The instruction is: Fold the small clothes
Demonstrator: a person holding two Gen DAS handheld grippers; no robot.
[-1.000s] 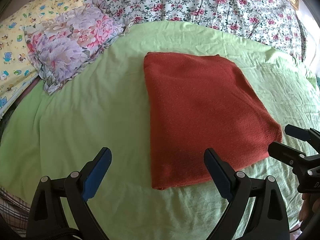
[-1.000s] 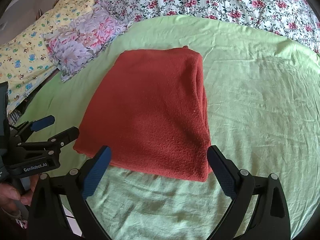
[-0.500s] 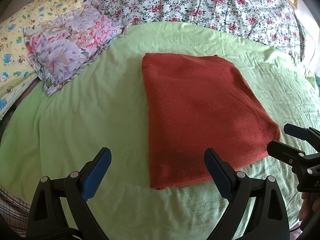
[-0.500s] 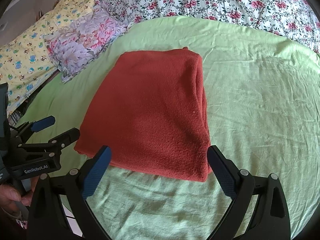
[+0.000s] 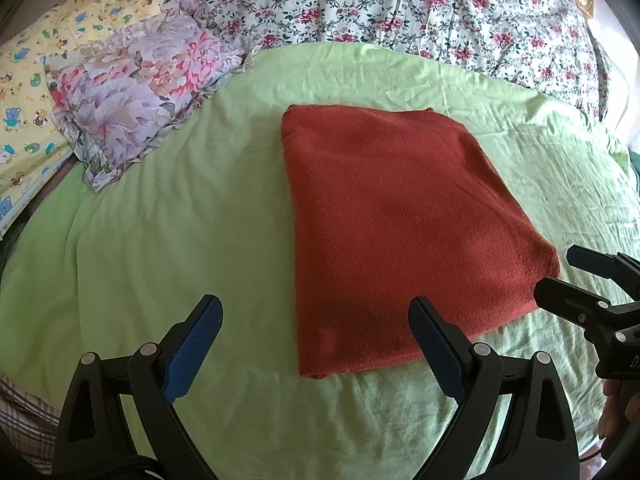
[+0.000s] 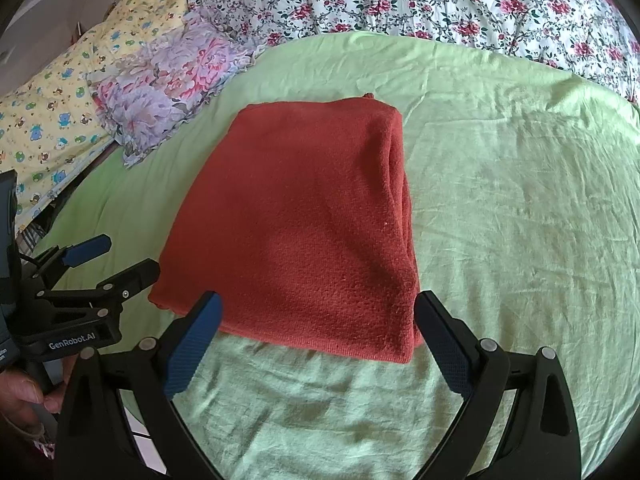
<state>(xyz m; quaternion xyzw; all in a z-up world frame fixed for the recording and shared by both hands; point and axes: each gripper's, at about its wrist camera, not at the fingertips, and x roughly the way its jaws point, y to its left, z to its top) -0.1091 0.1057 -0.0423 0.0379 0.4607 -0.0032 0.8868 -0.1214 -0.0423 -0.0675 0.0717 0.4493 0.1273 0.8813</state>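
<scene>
A rust-red knit garment (image 5: 400,232) lies folded into a flat rectangle on the green sheet (image 5: 160,220); it also shows in the right wrist view (image 6: 304,232), with its layered edge on the right. My left gripper (image 5: 316,312) is open and empty, just short of the garment's near left corner. My right gripper (image 6: 318,308) is open and empty, with the garment's near edge between its fingers. Each gripper shows in the other's view: the right one (image 5: 560,272), the left one (image 6: 116,256).
A floral purple pillow (image 5: 136,92) and a yellow cartoon-print pillow (image 5: 32,92) lie at the far left. A white rose-print quilt (image 5: 400,4) runs along the back. The bed's near edge is just below the grippers.
Almost nothing has moved. Both grippers stay open near the garment's front edge, with only a slight drift of the views.
</scene>
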